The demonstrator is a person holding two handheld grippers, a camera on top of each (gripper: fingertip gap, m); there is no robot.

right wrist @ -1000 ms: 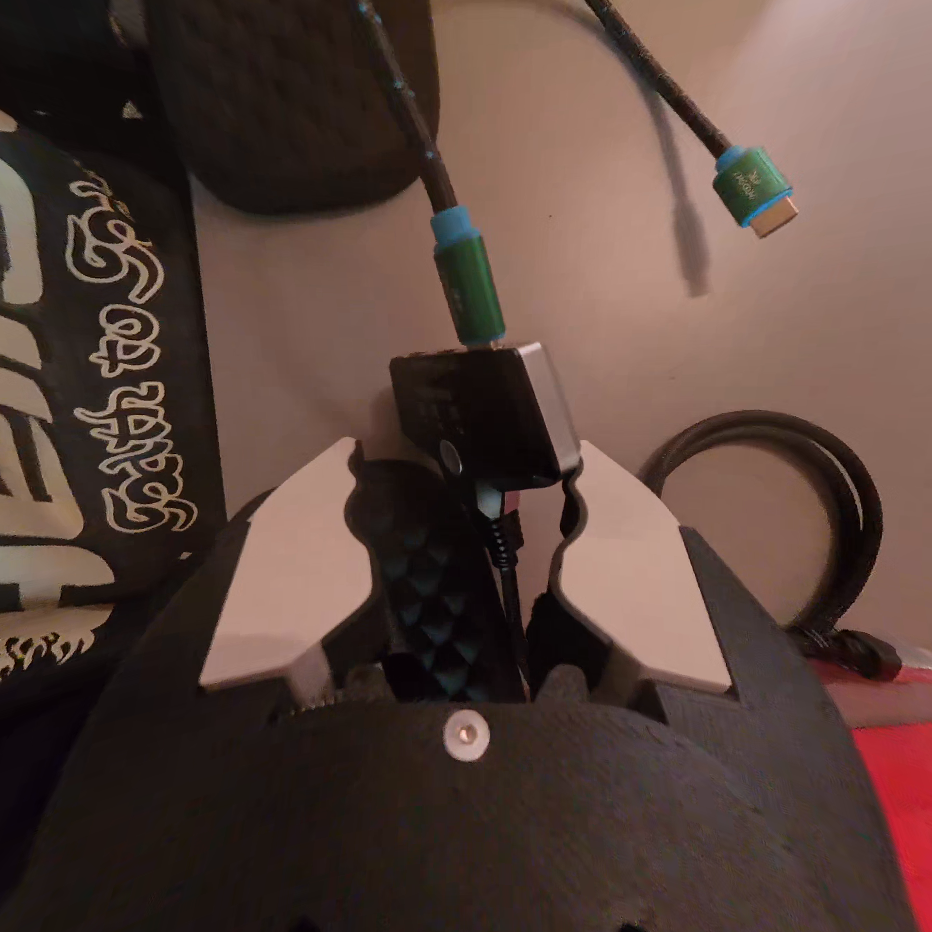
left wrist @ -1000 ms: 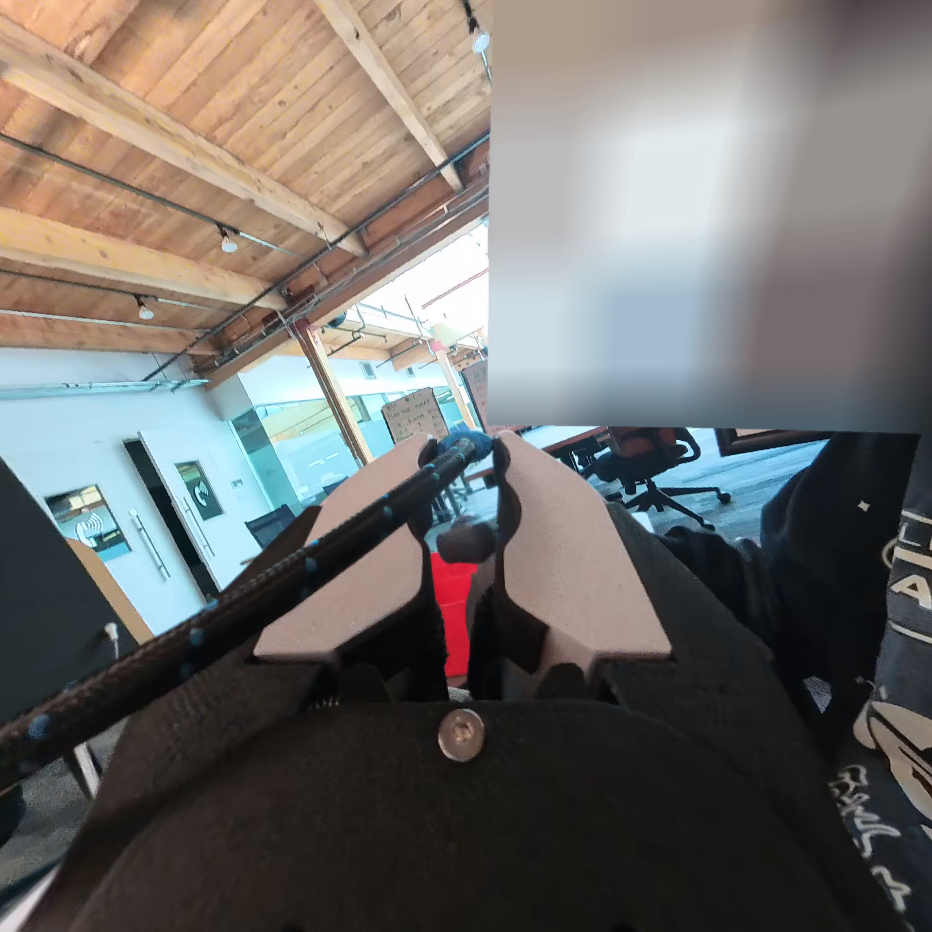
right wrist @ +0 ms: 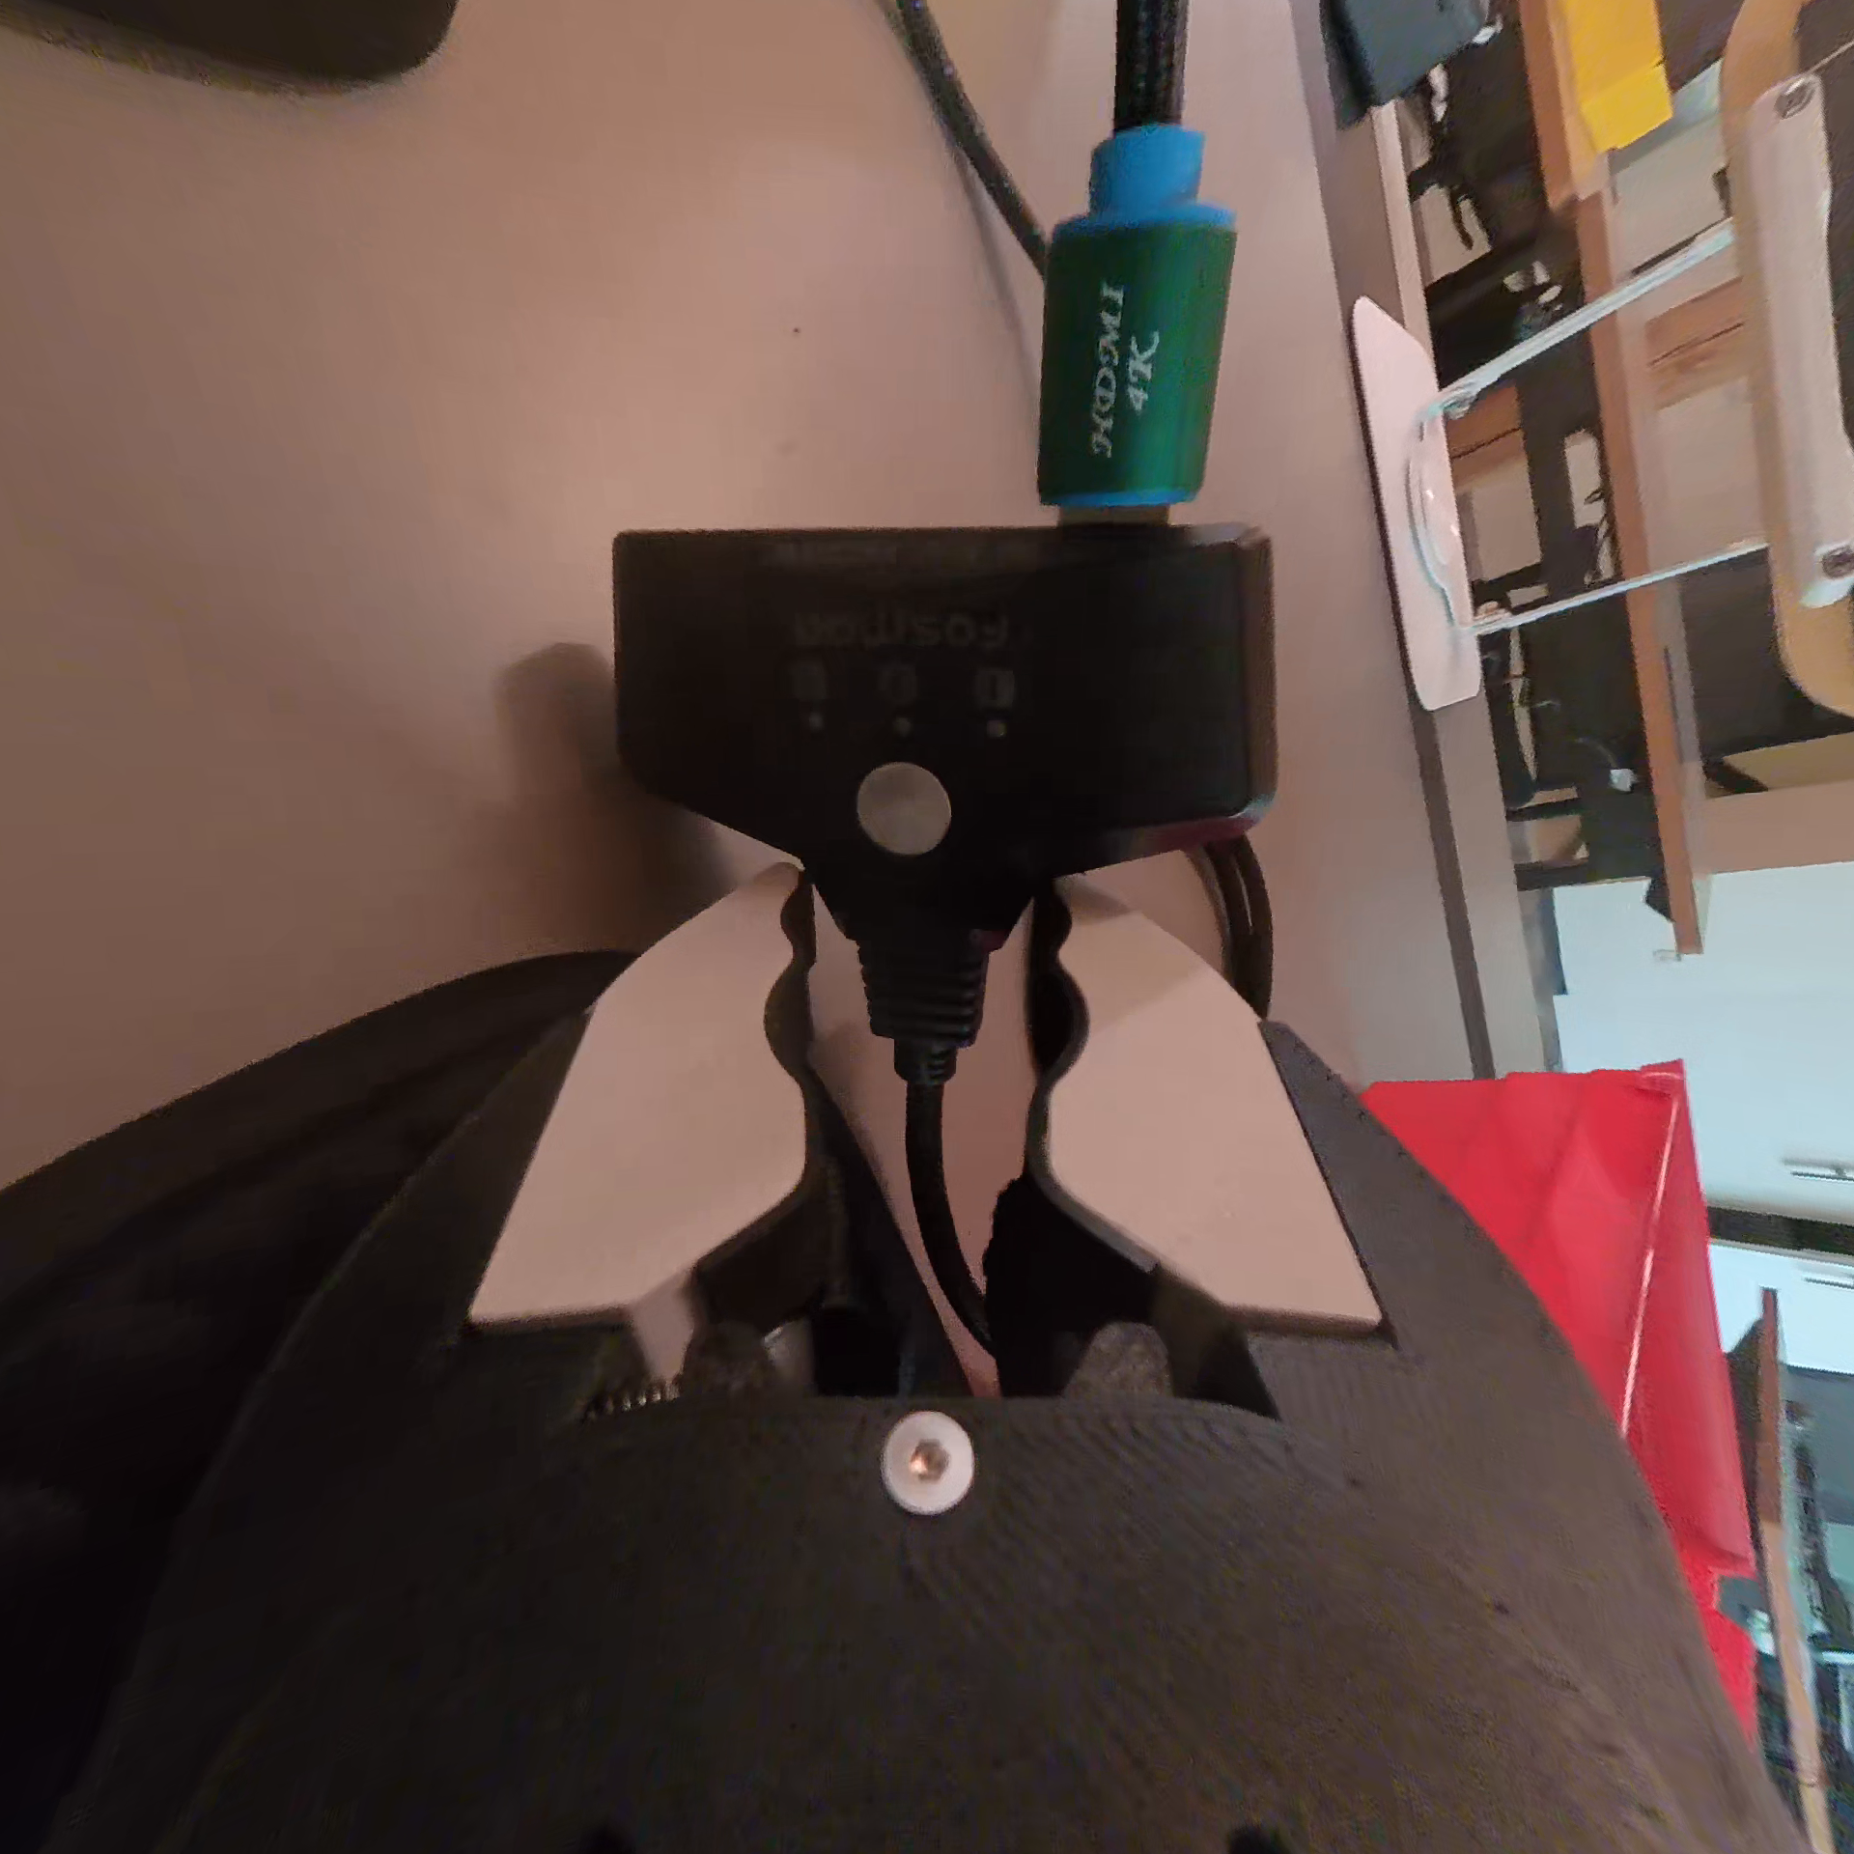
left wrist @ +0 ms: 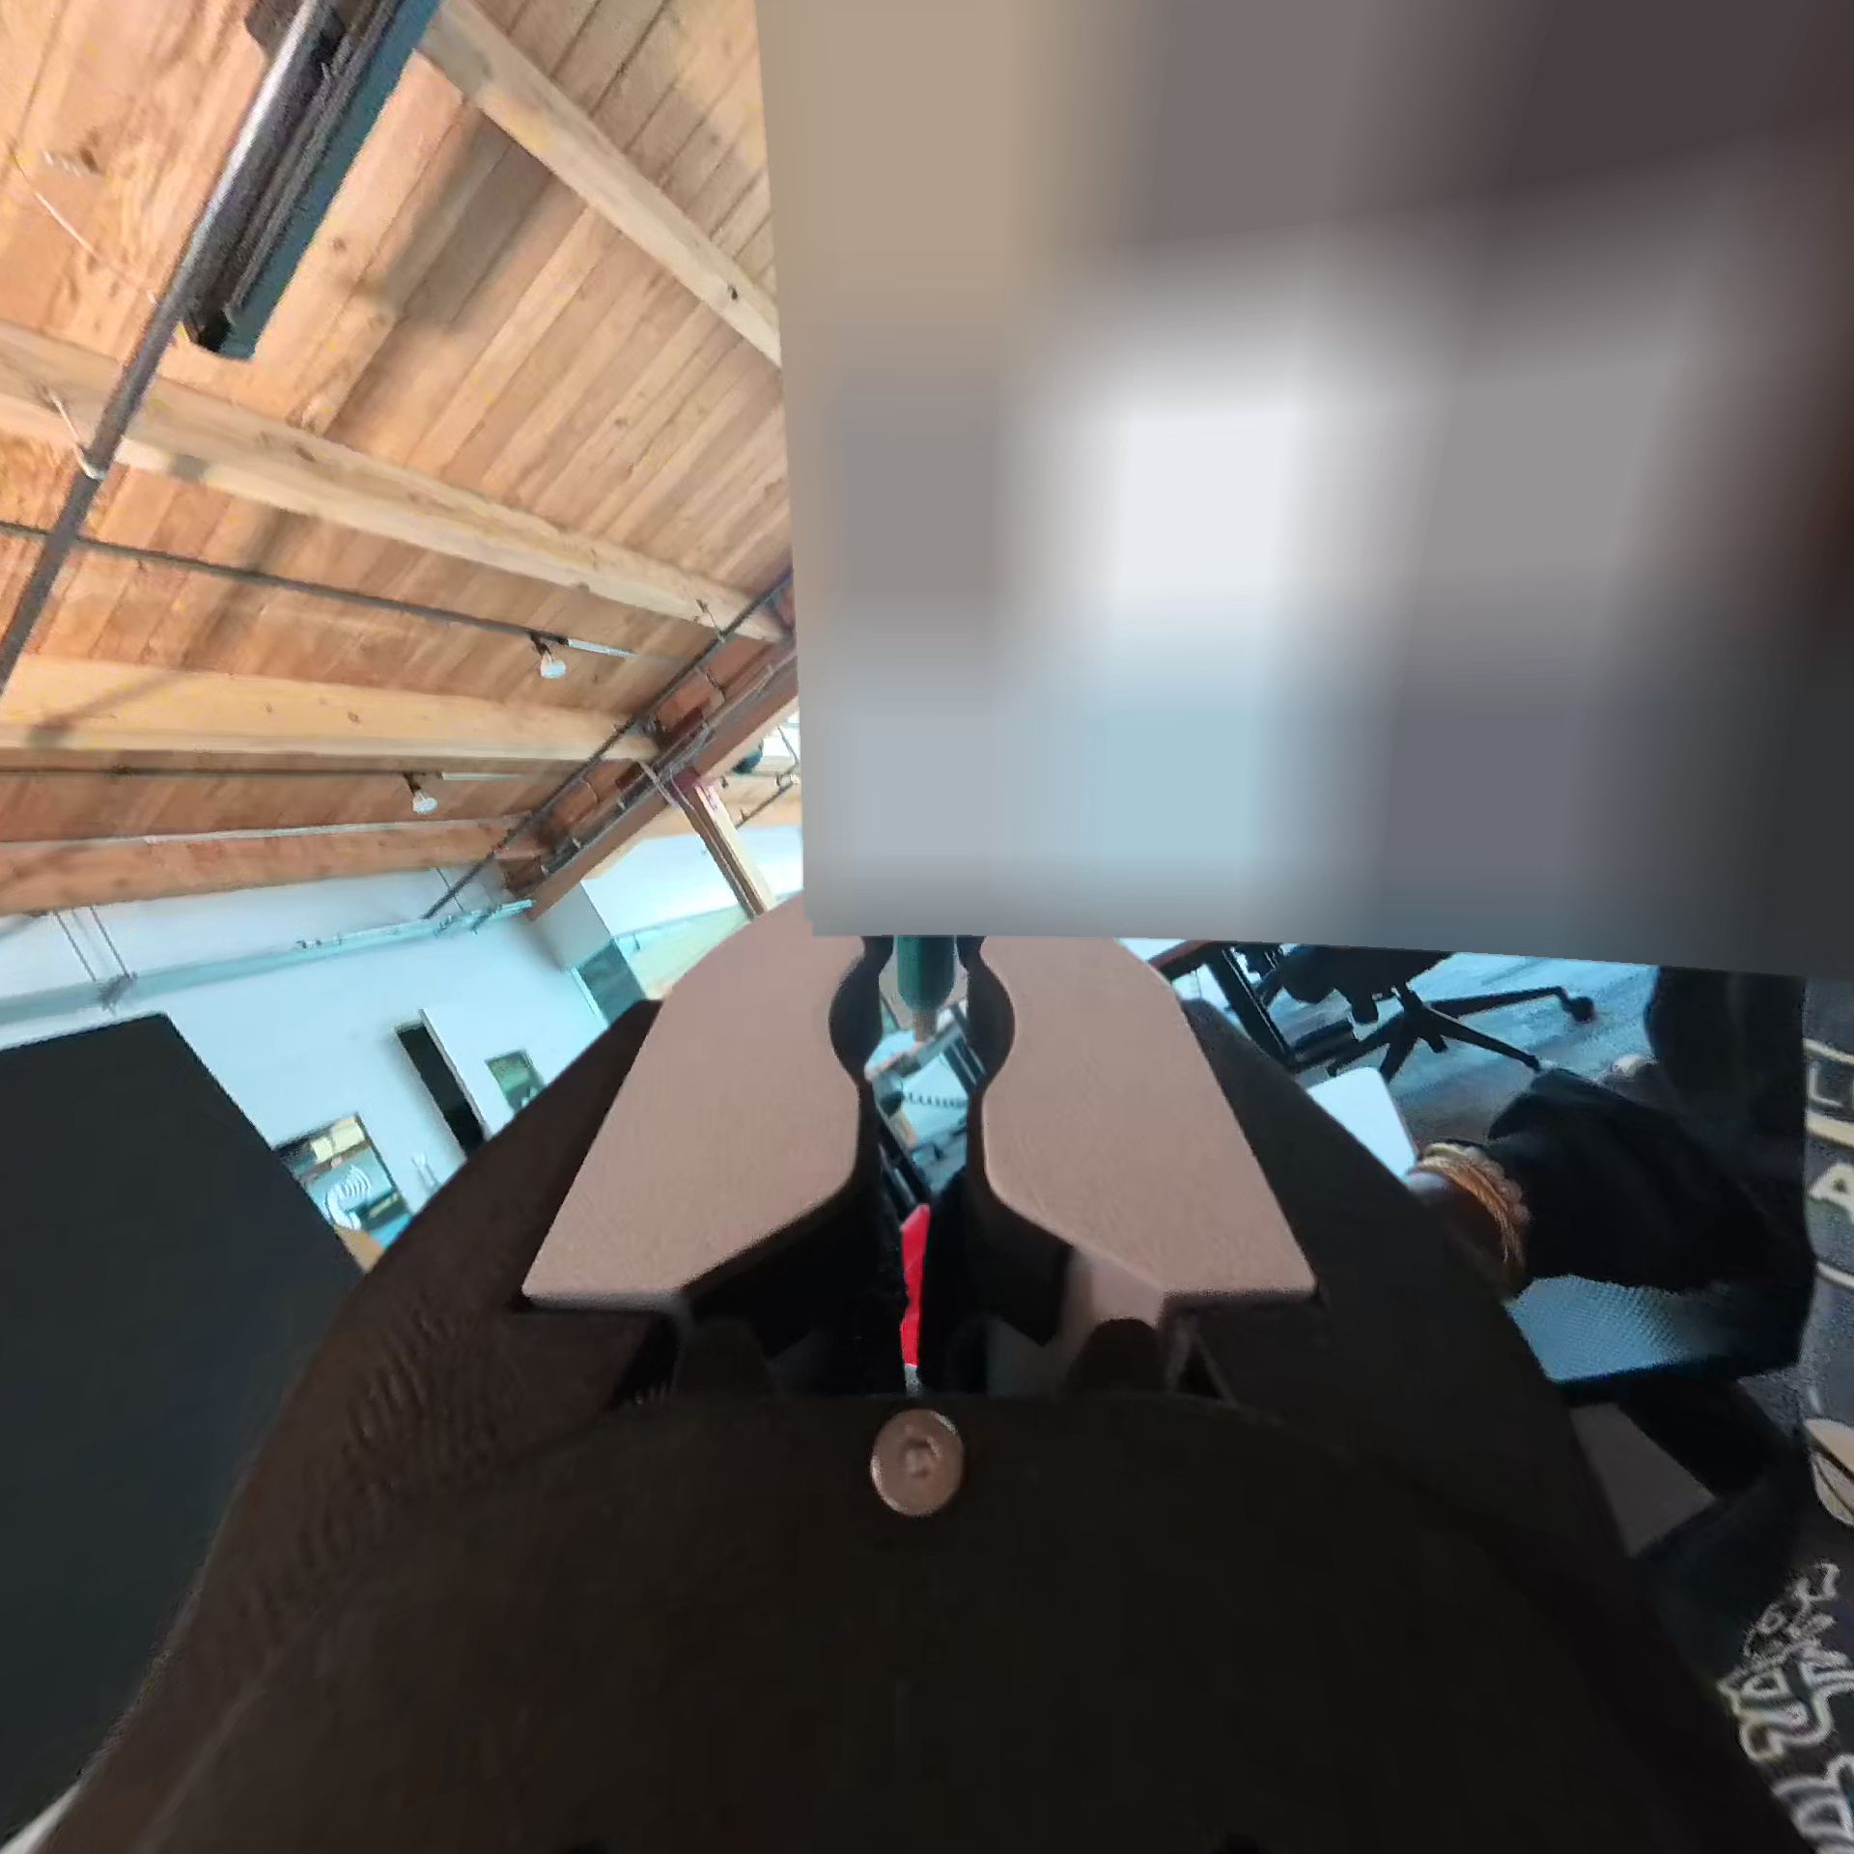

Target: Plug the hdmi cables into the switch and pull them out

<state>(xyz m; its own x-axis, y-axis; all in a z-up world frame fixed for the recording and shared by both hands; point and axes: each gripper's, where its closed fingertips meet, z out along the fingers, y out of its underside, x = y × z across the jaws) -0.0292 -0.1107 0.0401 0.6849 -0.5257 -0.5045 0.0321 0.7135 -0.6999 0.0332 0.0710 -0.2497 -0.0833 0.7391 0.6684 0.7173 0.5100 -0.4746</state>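
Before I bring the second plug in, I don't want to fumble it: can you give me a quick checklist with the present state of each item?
1. Right tongs shut on the switch's narrow tail end: ok.
2. First green plug seated in the switch: ok.
3. A port beside that plug looks free: cannot tell.
4. Left tongs closed on a green plug: ok.
5. That plug's metal tip aligned: cannot tell, hidden.
6. Switch's own black lead unpinched: ok.
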